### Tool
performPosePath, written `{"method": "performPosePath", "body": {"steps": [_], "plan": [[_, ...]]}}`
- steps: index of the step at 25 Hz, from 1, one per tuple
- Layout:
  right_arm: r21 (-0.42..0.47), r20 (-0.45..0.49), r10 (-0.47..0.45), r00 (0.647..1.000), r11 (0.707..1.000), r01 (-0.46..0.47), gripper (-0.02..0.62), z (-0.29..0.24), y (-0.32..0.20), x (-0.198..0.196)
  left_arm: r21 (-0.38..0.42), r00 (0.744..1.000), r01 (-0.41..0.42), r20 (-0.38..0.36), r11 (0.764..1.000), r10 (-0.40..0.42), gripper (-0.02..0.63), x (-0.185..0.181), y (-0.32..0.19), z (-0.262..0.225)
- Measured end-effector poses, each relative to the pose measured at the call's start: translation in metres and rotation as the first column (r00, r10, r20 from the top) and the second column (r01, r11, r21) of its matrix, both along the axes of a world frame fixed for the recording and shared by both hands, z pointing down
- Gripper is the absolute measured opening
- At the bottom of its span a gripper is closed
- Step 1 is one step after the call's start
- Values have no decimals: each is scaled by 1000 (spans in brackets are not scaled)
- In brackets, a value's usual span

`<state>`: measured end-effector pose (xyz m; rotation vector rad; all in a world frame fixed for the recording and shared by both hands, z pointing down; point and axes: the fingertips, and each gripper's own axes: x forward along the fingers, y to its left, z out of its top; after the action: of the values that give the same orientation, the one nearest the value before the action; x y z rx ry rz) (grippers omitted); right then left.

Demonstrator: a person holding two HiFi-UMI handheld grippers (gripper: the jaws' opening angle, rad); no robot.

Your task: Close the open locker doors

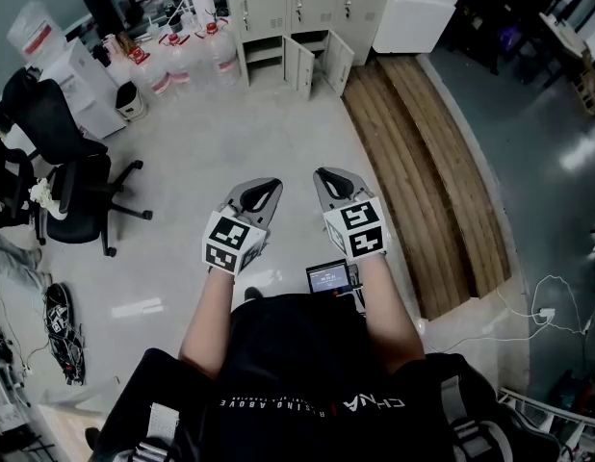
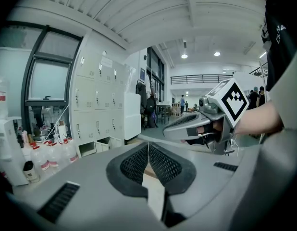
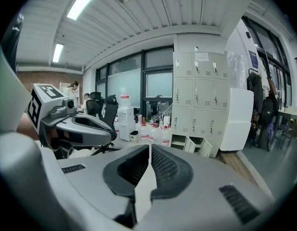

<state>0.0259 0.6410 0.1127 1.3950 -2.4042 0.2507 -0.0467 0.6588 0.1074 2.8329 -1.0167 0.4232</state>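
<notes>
Left tool (image 1: 267, 189) and right tool (image 1: 324, 176) are both pressed together, empty, well apart from the lockers (image 1: 296, 6). Two bottom-row locker doors (image 1: 299, 65) stand open, possibly a third beside them. Approach is the step in hand; next, walk up and push each door flat.

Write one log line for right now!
left gripper: shut, empty | right gripper: shut, empty | locker doors: bottom ones open, untouched
</notes>
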Motion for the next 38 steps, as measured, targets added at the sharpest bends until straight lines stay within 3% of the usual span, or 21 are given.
{"method": "performPosePath", "body": {"steps": [12,19,26,33,38], "plan": [[-4,-10,-27,1000,1000,27,40,2,-2,5,-5,1000,14,5,1000,-14,25,8,-7,1],[4,-5,-62,998,998,62,38,2,-4,53,-5,999,47,-21,999,-47,23,51,-16,5],[-3,30,-104,994,995,104,38,7,-8,111,-19,985,158,-62,987,-159,23,85,-31,6],[-53,65,-116,991,991,119,40,31,-27,127,-88,970,229,-65,969,-235,25,83,-43,30],[-67,89,-90,992,993,97,40,39,-72,119,-83,968,229,-88,970,-236,23,72,-94,29]]}}
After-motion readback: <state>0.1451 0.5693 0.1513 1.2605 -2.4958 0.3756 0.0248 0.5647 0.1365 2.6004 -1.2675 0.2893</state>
